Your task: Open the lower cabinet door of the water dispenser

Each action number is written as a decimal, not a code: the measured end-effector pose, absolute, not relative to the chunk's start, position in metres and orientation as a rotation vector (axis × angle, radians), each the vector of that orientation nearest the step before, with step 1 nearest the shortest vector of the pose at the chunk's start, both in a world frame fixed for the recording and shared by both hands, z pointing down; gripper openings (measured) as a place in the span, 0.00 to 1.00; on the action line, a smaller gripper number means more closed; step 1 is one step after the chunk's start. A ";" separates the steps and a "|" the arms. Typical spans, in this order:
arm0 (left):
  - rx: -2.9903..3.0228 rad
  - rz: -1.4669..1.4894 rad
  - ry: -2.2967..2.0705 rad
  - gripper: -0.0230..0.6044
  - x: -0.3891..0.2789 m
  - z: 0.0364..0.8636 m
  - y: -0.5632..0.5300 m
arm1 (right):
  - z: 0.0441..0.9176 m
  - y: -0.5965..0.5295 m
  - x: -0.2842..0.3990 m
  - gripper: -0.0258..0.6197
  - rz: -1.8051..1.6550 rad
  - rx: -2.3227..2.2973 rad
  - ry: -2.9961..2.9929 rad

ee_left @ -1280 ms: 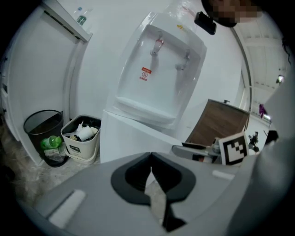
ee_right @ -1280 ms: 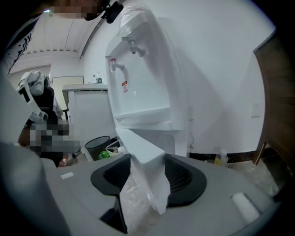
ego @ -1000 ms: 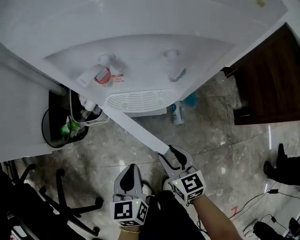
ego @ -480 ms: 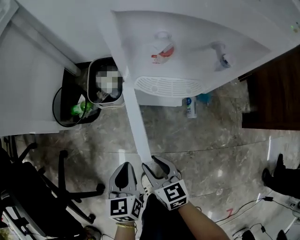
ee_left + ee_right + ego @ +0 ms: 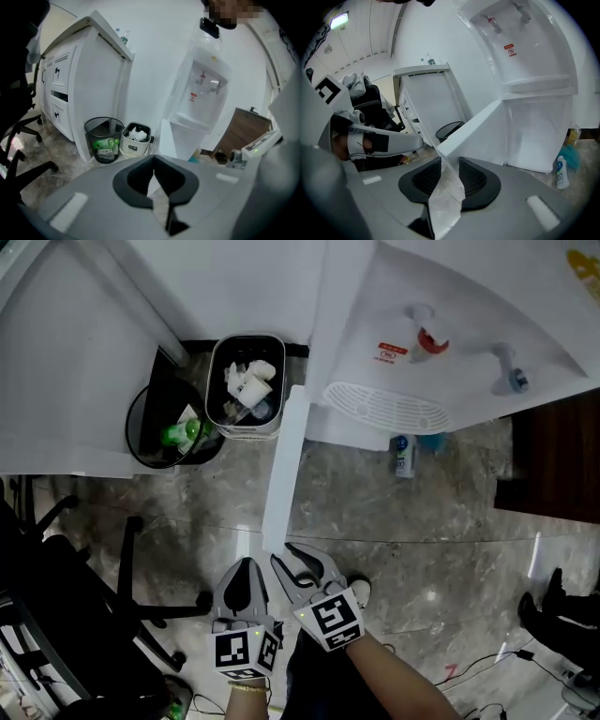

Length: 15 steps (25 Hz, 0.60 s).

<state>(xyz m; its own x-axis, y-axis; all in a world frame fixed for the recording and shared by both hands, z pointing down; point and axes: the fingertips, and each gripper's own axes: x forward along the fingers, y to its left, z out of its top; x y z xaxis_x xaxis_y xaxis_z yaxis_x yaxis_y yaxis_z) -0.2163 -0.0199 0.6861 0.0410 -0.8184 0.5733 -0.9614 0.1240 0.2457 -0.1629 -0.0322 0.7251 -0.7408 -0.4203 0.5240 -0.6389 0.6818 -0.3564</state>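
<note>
The white water dispenser (image 5: pixel 441 343) stands at the upper right. Its lower cabinet door (image 5: pixel 286 465) is swung wide open, edge-on, and reaches down towards me. My right gripper (image 5: pixel 295 563) is at the door's free end. In the right gripper view the door's corner (image 5: pixel 487 122) sits just at the tips of my right gripper (image 5: pixel 449 164). Its jaws are closing, floor still shows between the pads, and they do not press on the door. My left gripper (image 5: pixel 246 570) hangs beside it on the left, shut and empty, pads meeting (image 5: pixel 153 171).
A white bin (image 5: pixel 246 390) full of rubbish and a black mesh bin (image 5: pixel 173 432) stand left of the dispenser, against a white cabinet (image 5: pixel 75 381). A bottle (image 5: pixel 403 457) stands on the floor under the dispenser. A black office chair (image 5: pixel 94 615) is lower left, a brown cabinet (image 5: pixel 558 456) at right.
The door has swung further open, from a slant across the picture to nearly straight towards me. Both grippers moved left with it. The right jaws have narrowed.
</note>
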 end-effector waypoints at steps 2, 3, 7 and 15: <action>1.720 0.301 -1.801 0.05 -0.217 0.684 -0.019 | 0.724 -0.031 -0.165 0.23 0.756 0.826 -2.487; 1.722 0.301 -1.798 0.05 -0.217 0.682 -0.019 | 0.722 -0.030 -0.164 0.23 0.763 0.829 -2.483; 1.738 0.314 -1.774 0.05 -0.210 0.664 -0.024 | 0.708 -0.031 -0.145 0.23 0.812 0.915 -2.451; 1.855 0.366 -1.573 0.05 -0.129 0.557 -0.045 | 0.565 -0.055 -0.042 0.04 0.805 1.291 -2.345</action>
<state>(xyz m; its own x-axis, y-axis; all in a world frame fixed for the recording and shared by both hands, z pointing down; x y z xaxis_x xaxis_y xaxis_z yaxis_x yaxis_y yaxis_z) -0.1290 -0.0452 0.5566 0.2343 -0.7630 0.6025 -0.9505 -0.0497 0.3067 -0.0425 -0.0554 0.5647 -0.5263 -0.6543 0.5431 -0.8499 0.4250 -0.3116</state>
